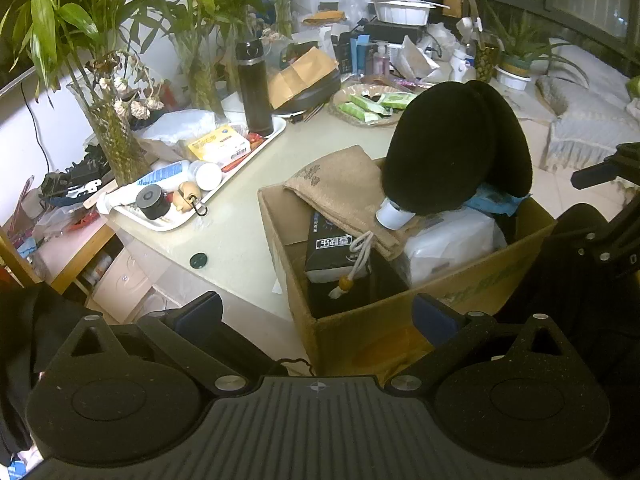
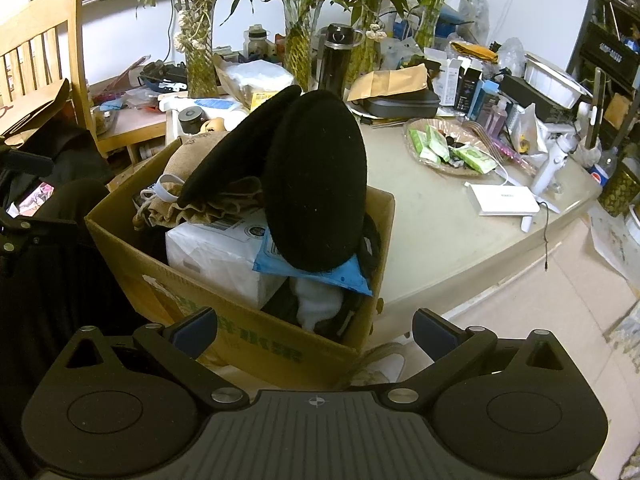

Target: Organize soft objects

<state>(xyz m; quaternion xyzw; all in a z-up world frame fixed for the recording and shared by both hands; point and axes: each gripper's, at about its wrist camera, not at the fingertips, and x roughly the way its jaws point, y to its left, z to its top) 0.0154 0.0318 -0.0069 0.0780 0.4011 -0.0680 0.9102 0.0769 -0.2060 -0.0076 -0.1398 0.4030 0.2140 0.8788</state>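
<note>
Legible text is scarce. Brown cardboard box (image 2: 256, 344): large green printed characters on its outer wall, cropped and not readable. Black rectangular carton (image 1: 334, 246) inside the box: a white label with bold characters, too blurred to read. Tan burlap drawstring bag (image 1: 344, 188): a dark printed mark, illegible. Yellow flat packet (image 1: 218, 145) on the white tray (image 1: 276, 134): blue emblem, text unreadable.

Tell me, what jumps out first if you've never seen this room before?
Most striking is the big black plush thing, two rounded lobes poking out of the top of an overfilled cardboard box beside the table. A burlap drawstring bag and a white wrapped pack lie crammed beneath it. Behind, the pale table is crowded with clutter and vases of green bamboo, while both open grippers hover empty just short of the box.
</note>
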